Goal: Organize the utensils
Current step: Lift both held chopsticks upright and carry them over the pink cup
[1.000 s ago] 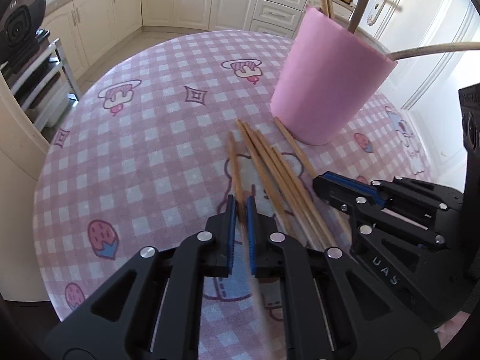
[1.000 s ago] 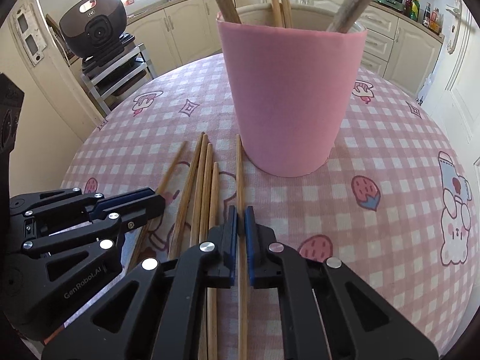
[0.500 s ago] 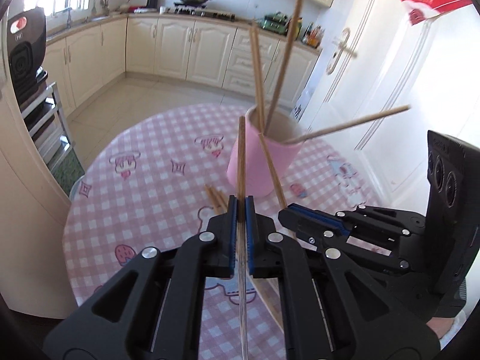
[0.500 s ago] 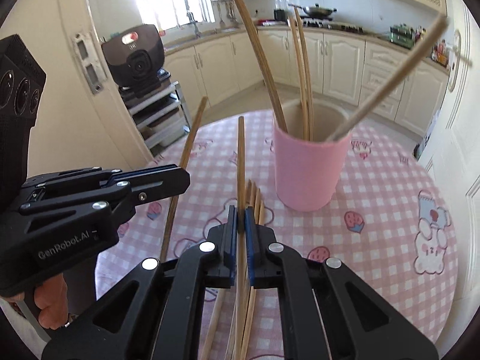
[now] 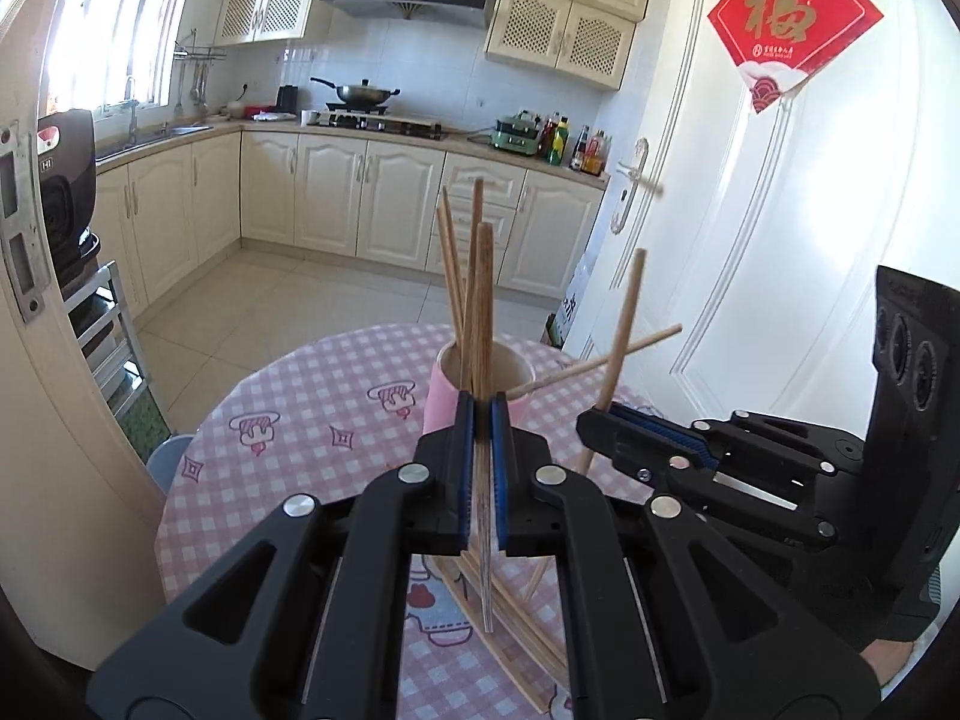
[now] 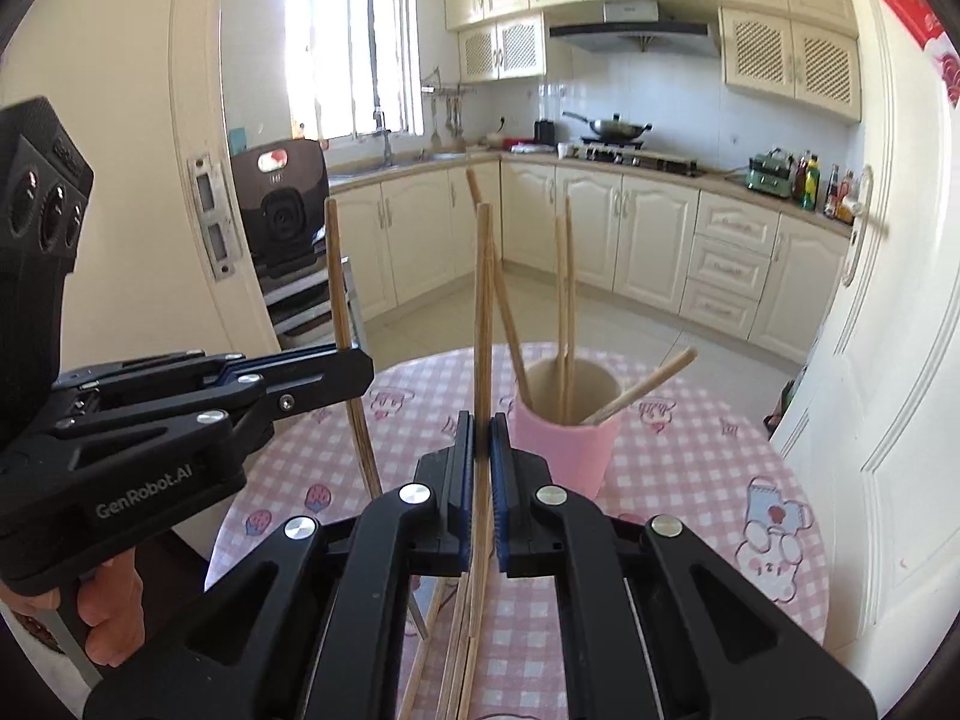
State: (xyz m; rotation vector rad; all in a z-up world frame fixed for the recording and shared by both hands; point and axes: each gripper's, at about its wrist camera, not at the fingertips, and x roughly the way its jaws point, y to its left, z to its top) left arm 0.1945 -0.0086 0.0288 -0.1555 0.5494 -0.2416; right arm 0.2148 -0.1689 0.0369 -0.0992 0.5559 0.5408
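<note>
**Two grippers, each holding one chopstick above the table**

The round table (image 5: 288,456), covered in a pink checked cloth with cartoon prints, filled the lower half of both views, with cream kitchen cabinets (image 6: 606,240) behind it. The pink holder cup (image 6: 564,450) stood upright on the cloth and held several wooden chopsticks – two near-vertical, one leaning out over the rim to the right. The left gripper (image 5: 481,420) was clamped on a single chopstick (image 5: 483,300), which rose steeply in front of the cup; from the right wrist the same gripper (image 6: 354,369) appeared at the left, above the table edge. The right gripper (image 6: 481,426) was likewise closed on its own chopstick (image 6: 483,300), held almost vertical just left of the cup. Loose chopsticks (image 5: 510,618) lay on the cloth beneath both grippers – bunched roughly parallel.
</note>
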